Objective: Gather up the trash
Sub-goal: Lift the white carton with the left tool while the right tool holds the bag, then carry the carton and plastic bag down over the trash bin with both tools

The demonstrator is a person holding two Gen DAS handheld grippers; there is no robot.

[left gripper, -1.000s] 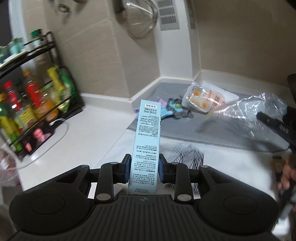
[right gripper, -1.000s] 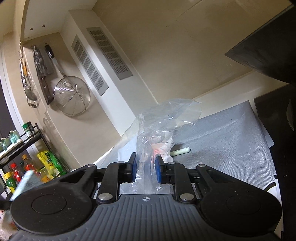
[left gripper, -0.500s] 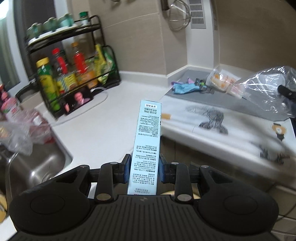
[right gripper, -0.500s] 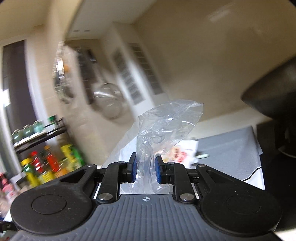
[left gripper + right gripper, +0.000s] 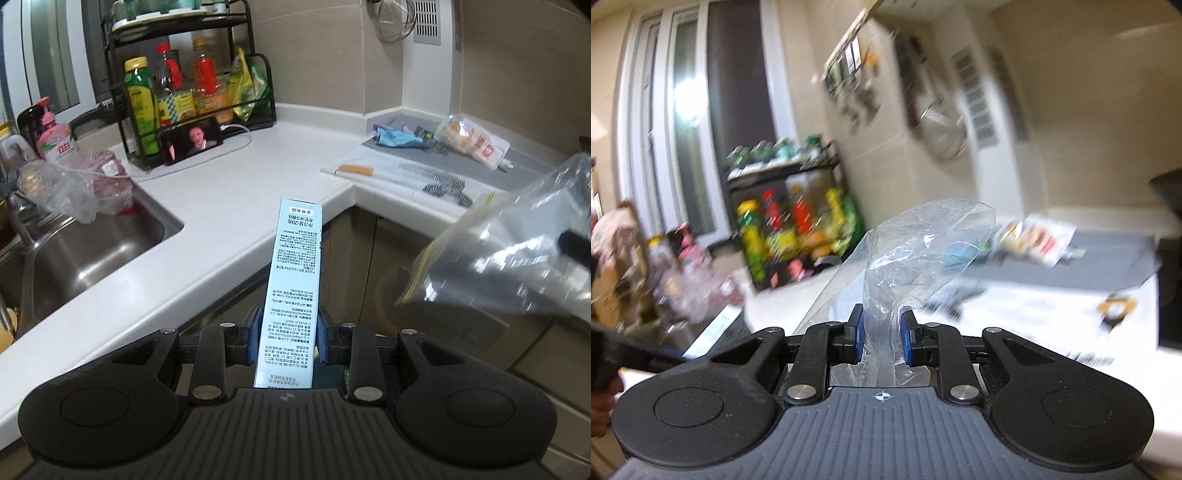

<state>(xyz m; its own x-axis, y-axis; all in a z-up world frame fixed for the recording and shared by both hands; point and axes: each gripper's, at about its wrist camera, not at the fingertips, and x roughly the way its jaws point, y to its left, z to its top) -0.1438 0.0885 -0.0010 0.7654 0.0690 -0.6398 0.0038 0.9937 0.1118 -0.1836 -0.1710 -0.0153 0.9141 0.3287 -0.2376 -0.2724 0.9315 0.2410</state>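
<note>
My left gripper is shut on a long pale-blue printed carton, which stands up between the pads in front of the counter's edge. To its right in the left wrist view floats a clear plastic bag. My right gripper is shut on that clear plastic bag, whose crumpled top rises above the pads. More litter lies on the far counter: a yellow-and-white pouch, a blue wrapper and a cigarette-like stick. The right wrist view is motion-blurred.
A steel sink with bagged items sits at left. A black rack of bottles and a phone stand on the white counter. A grey mat covers the right counter. Cabinet fronts lie below the corner.
Both grippers pulled back from the mat, away from the counter. The left wrist view swung left and now shows the sink; the bag has come into view closer on its right.
</note>
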